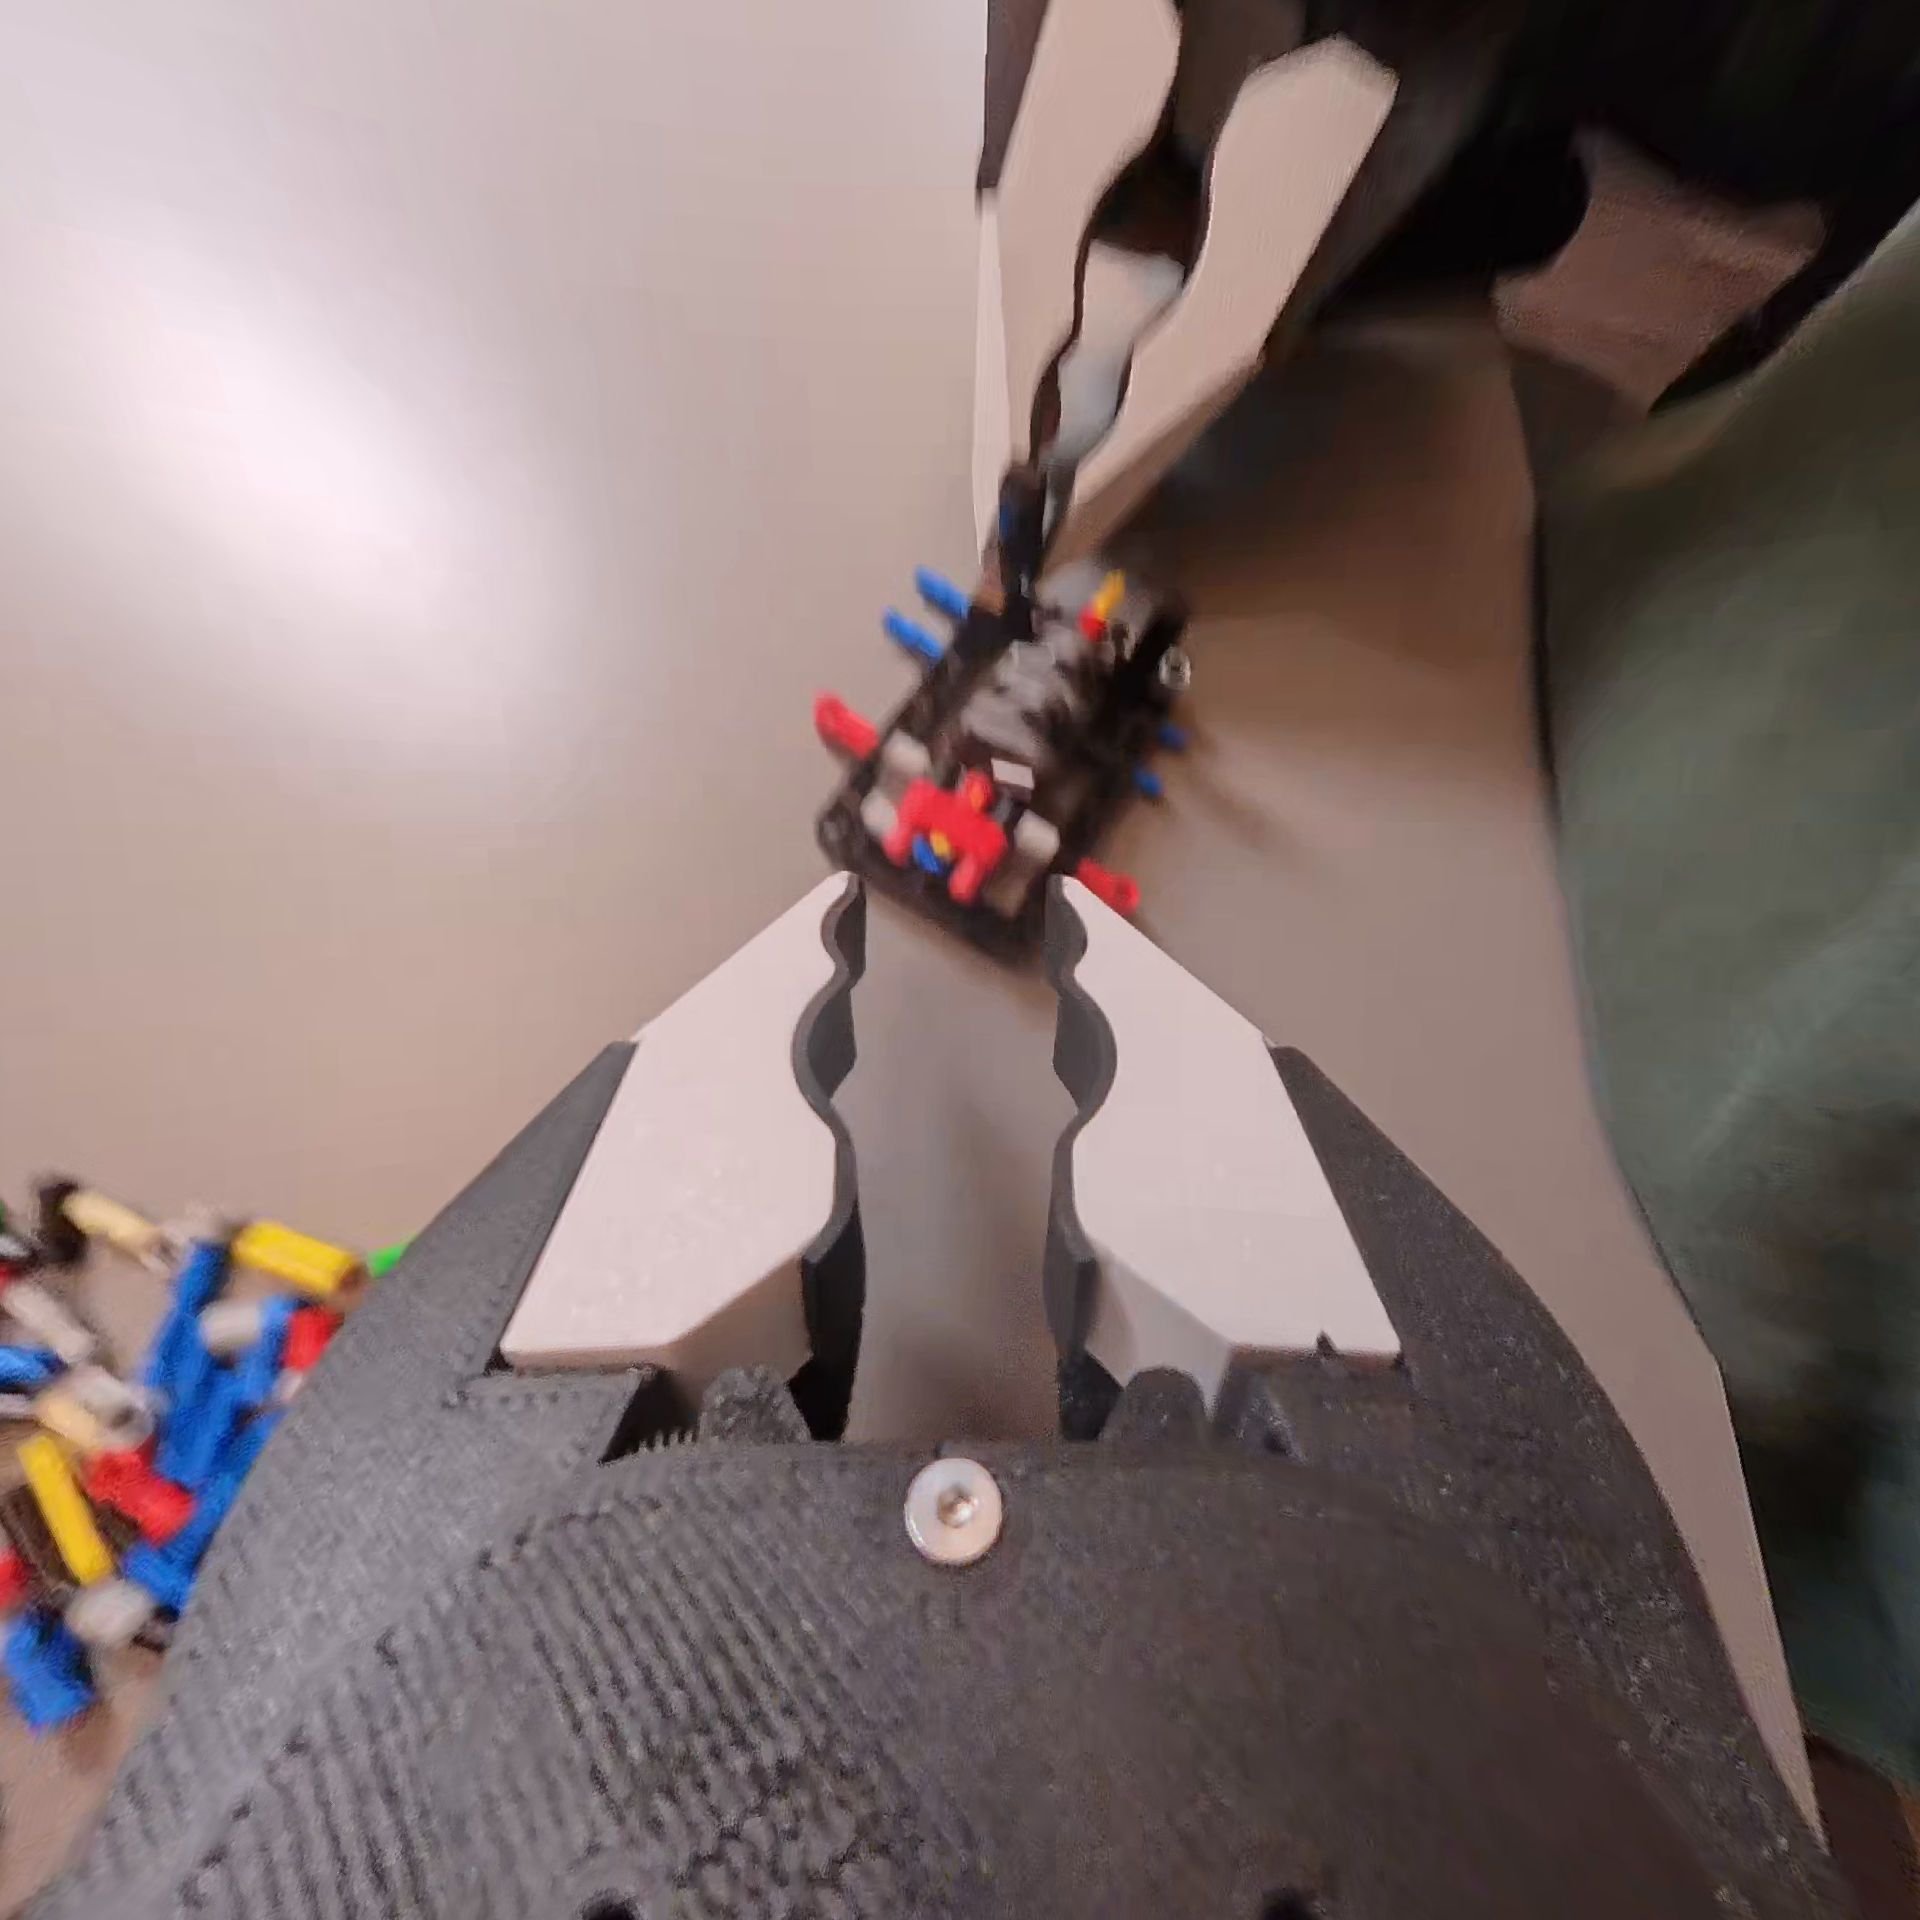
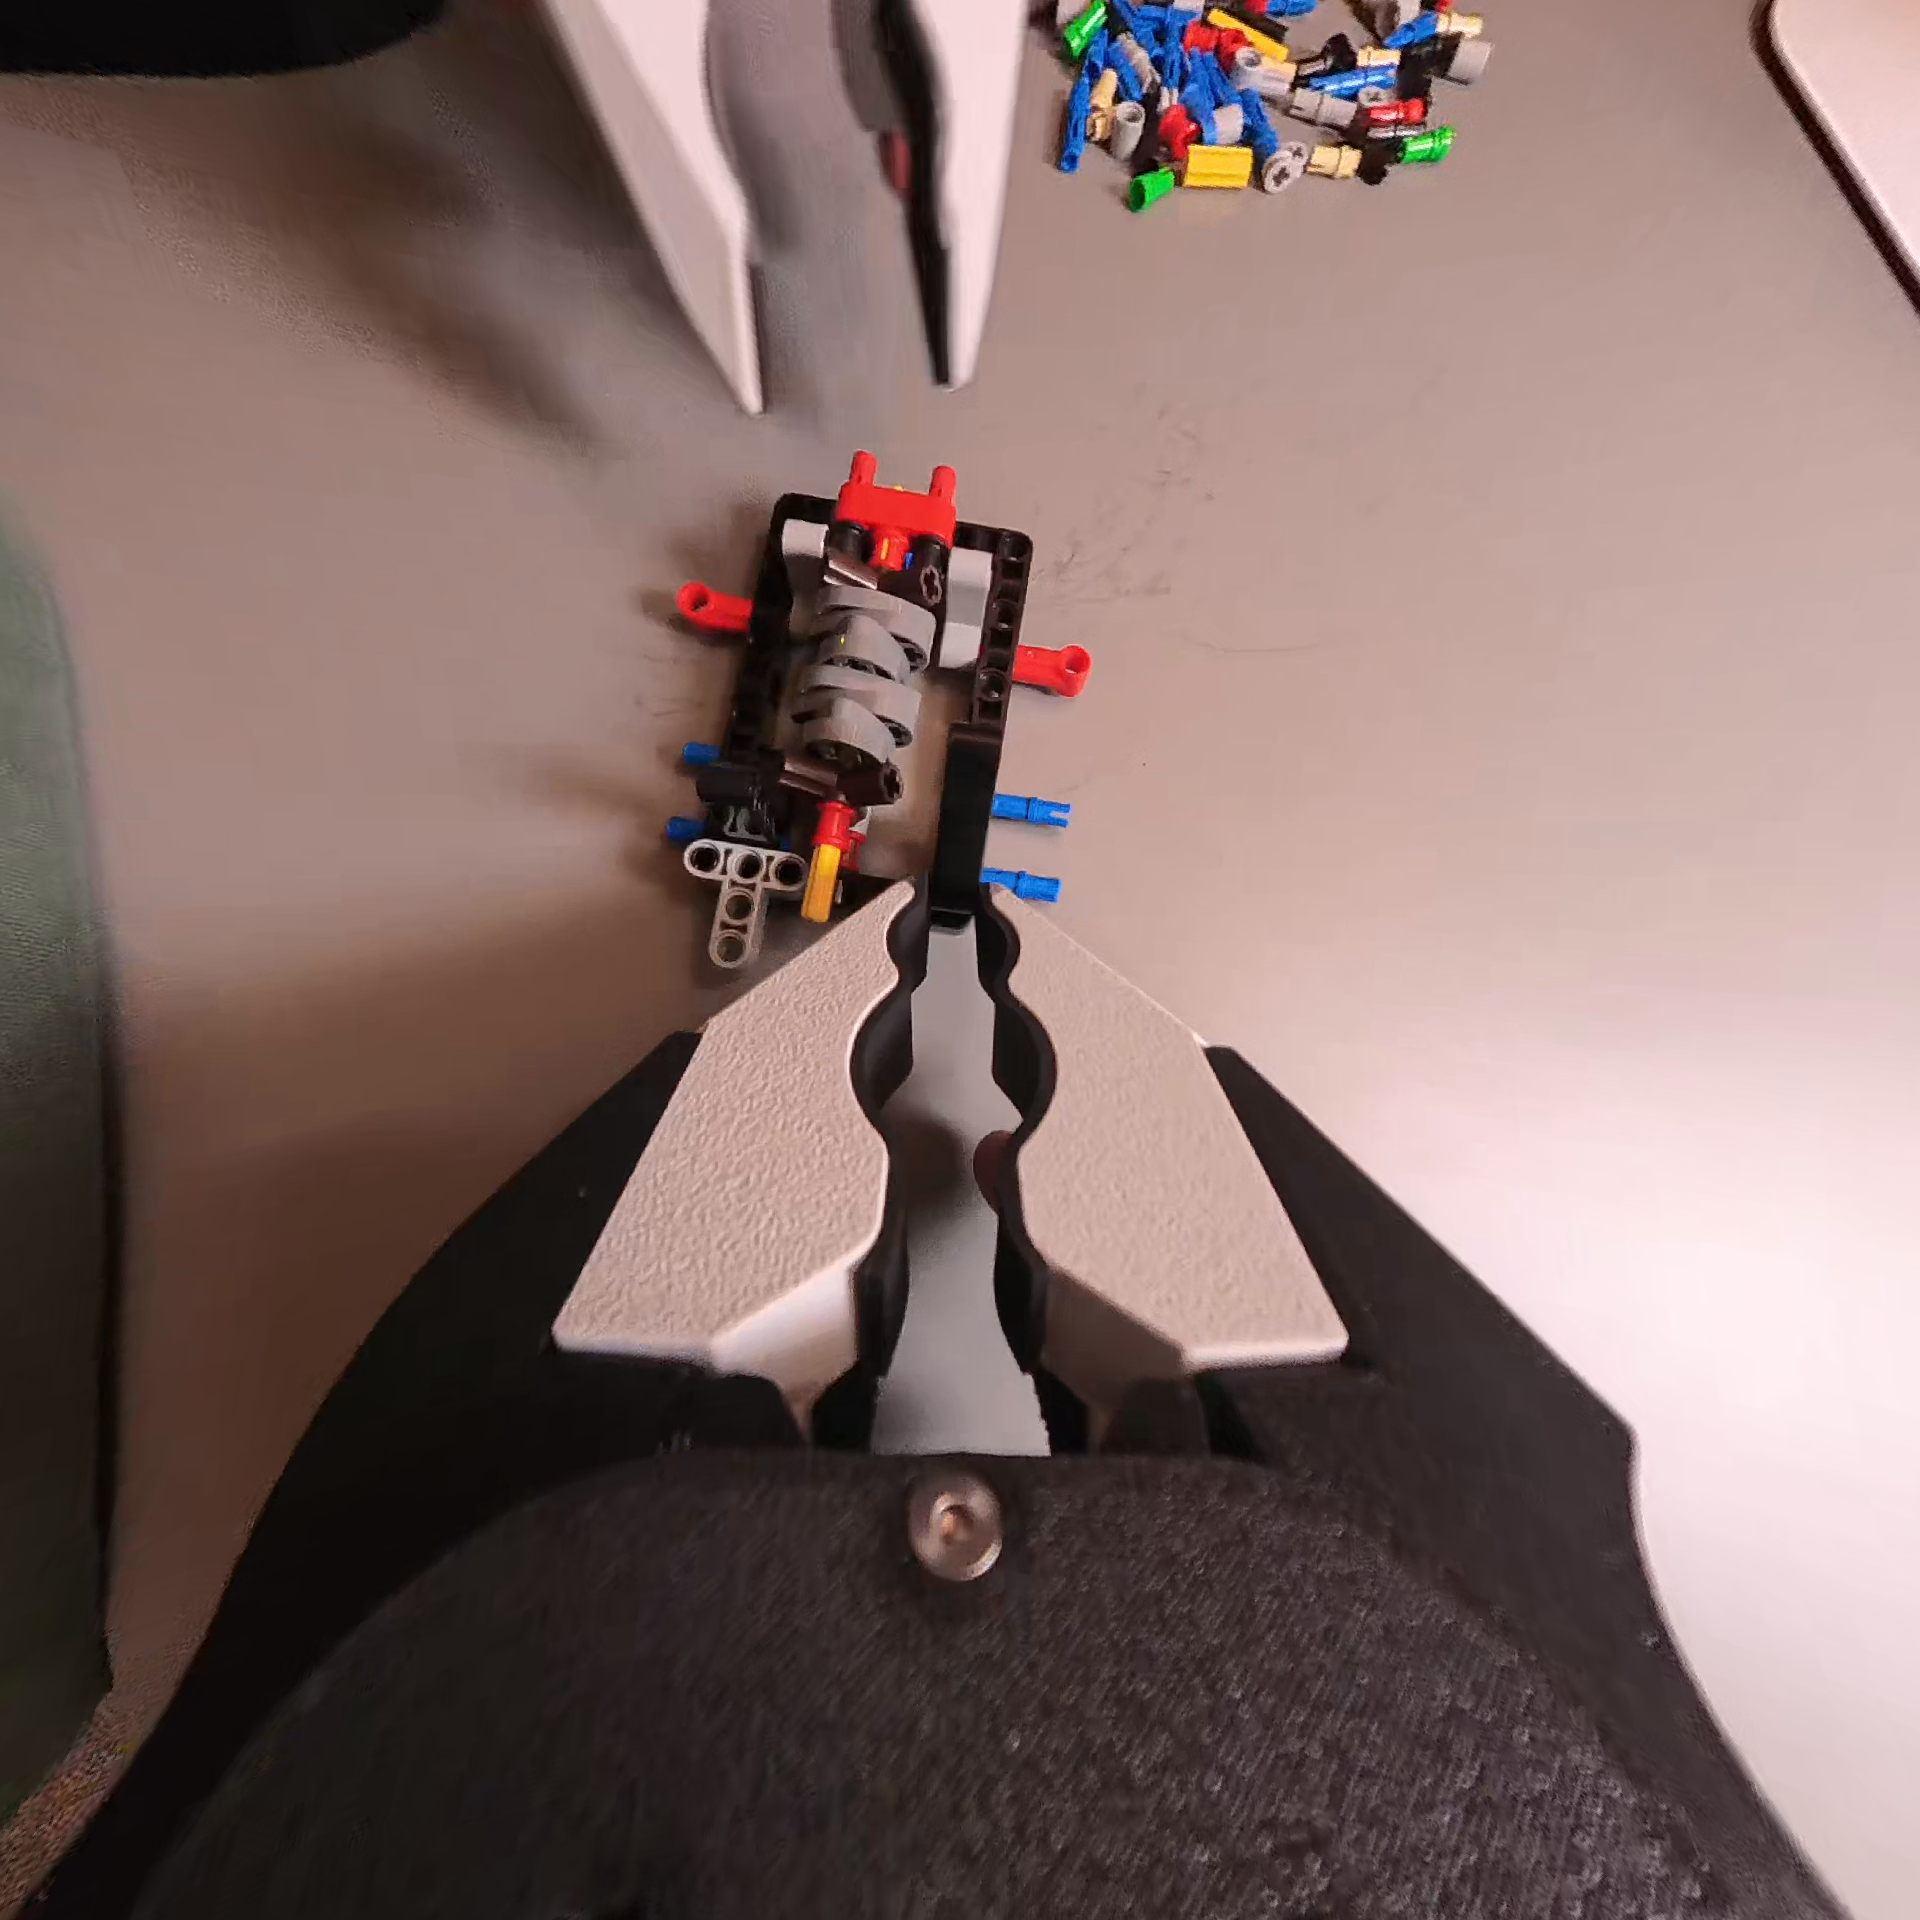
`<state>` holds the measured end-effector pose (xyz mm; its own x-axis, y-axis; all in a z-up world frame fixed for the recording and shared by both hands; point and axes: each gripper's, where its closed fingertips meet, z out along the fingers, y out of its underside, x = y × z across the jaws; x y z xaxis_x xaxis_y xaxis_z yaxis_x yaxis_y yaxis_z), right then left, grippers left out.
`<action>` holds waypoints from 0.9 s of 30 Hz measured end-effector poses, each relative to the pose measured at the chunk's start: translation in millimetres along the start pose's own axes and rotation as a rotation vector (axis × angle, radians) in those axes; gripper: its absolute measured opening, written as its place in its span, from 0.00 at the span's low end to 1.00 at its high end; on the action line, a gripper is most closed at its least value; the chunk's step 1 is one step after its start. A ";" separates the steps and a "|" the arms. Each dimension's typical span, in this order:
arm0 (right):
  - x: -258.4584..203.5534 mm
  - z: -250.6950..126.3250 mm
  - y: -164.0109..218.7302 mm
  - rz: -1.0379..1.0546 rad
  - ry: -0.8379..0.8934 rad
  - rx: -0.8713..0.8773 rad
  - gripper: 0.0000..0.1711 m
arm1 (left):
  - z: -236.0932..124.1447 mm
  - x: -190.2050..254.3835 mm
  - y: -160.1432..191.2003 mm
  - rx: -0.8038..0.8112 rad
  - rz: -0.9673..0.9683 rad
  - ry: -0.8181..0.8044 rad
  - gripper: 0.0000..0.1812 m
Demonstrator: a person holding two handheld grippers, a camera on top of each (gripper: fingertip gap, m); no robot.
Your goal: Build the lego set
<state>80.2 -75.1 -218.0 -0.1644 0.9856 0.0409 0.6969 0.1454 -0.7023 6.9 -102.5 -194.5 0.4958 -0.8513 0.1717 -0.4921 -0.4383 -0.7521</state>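
Observation:
The lego assembly (image 2: 883, 686) lies on the table: a black frame holding grey cam pieces, a red block at its far end, and red and blue pins on its sides. A grey T-piece (image 2: 740, 888) and a yellow axle (image 2: 821, 883) sit at its near left corner. My right gripper (image 2: 954, 902) is shut on the near end of a black beam (image 2: 968, 810) along the frame's right side. My left gripper (image 1: 954, 902) is open and empty, its tips just short of the assembly's red end (image 1: 951, 821). It also shows in the right wrist view (image 2: 850, 395), and the right gripper in the left wrist view (image 1: 1039, 509).
A pile of loose pieces (image 2: 1268, 94) in blue, yellow, red, green and grey lies beyond the assembly; it also shows in the left wrist view (image 1: 125, 1434). A white object's corner (image 2: 1860, 125) is at the far right. Green cloth (image 1: 1766, 935) borders the table edge.

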 end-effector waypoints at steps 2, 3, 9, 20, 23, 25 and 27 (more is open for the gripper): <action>0.5 -0.5 -4.3 -0.009 -0.026 0.017 0.04 | 2.5 -1.7 -26.5 0.066 0.061 0.022 0.16; 0.4 -0.3 -7.4 -0.013 -0.036 0.031 0.04 | 7.2 -0.8 -35.7 0.071 0.096 0.038 0.15; -3.1 7.2 -9.7 -0.039 -0.068 0.036 0.04 | 47.1 16.5 -47.8 -0.008 0.197 0.195 0.12; -2.4 -1.3 0.8 -0.095 -0.144 0.026 0.17 | 63.4 17.4 -34.6 -0.177 0.351 0.175 0.03; 2.2 -7.8 12.6 -0.072 -0.199 -0.007 0.24 | 64.9 19.4 -35.4 -0.226 0.426 0.162 0.03; -0.9 -9.1 15.2 -0.072 -0.239 -0.013 0.28 | 65.4 22.6 -34.8 -0.257 0.481 0.163 0.03; -6.0 -9.9 14.8 -0.068 -0.281 -0.016 0.29 | 66.4 26.8 -34.6 -0.273 0.510 0.179 0.03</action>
<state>98.4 -77.9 -221.6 -0.3967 0.9111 -0.1122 0.6880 0.2142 -0.6934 84.7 -91.0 -206.1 0.0323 -0.9985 -0.0452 -0.8139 0.0000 -0.5810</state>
